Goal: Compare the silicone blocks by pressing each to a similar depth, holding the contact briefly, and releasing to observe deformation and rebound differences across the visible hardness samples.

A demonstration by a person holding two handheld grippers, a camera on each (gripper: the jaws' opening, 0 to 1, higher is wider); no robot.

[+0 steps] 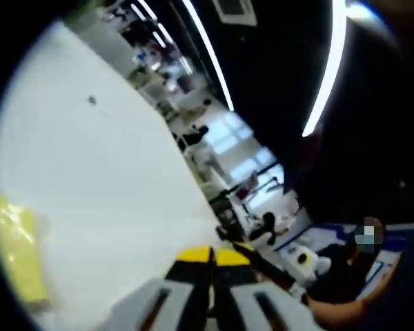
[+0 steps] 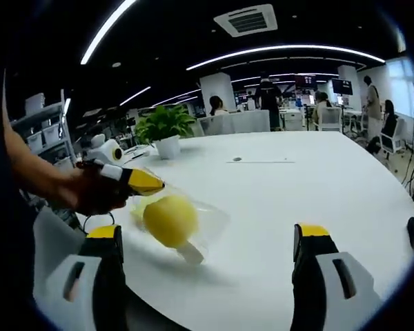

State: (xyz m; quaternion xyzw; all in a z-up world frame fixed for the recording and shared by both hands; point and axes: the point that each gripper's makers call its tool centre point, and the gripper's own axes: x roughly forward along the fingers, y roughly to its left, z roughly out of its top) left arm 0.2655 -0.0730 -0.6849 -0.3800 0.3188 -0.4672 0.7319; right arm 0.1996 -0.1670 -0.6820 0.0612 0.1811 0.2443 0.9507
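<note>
In the right gripper view the right gripper [image 2: 207,269] stands with its jaws spread wide and nothing between them, low over the near part of the white table [image 2: 310,186]. Just beyond its left jaw lies a round yellow silicone block [image 2: 170,219], resting on the table inside a clear plastic wrapper [image 2: 205,222] whose loose end points toward the camera. The left gripper [image 2: 139,181] comes in from the left, held in a hand [image 2: 90,189], its yellow tips pressed together and hovering just above the far left side of the block; whether they touch the wrapper cannot be told.

In the left gripper view the left gripper [image 1: 212,256] shows its tips shut with nothing visible between them, and a blurred yellow object [image 1: 15,248] lies at the left on the table [image 1: 103,172].

The block looks soft and light, likely to dent and to roll or slide on the slick plastic, so a press straight down on its top seems safest. A potted plant [image 2: 164,129] stands far left. The table is open to the right and far side, while its near edge is close.
</note>
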